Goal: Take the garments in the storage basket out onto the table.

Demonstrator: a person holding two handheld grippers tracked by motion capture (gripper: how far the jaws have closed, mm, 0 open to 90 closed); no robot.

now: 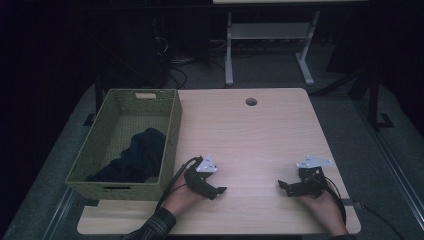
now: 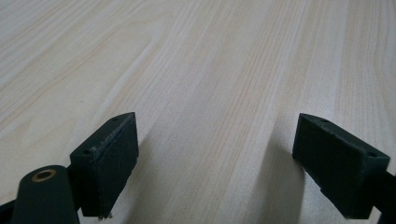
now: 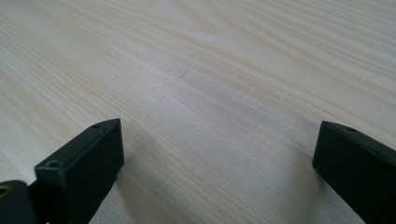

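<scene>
Cloth (image 1: 136, 156) in basket (image 1: 111, 189) at table's (image 1: 260, 135) left edge; grippers near front, left (image 1: 220, 192) & right (image 1: 283, 186).

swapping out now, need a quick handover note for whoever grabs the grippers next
Left gripper: jaws open, holding nothing, low over the table beside the basket.
Right gripper: jaws open, holding nothing, low over the table near its right edge.
Green woven basket stands at the table's left edge; a dark cloth lies bunched inside it.
Done, as it looks: the cloth is in the basket.
Left: nothing else shows on the tabletop to handle; both grippers look parked.
</scene>
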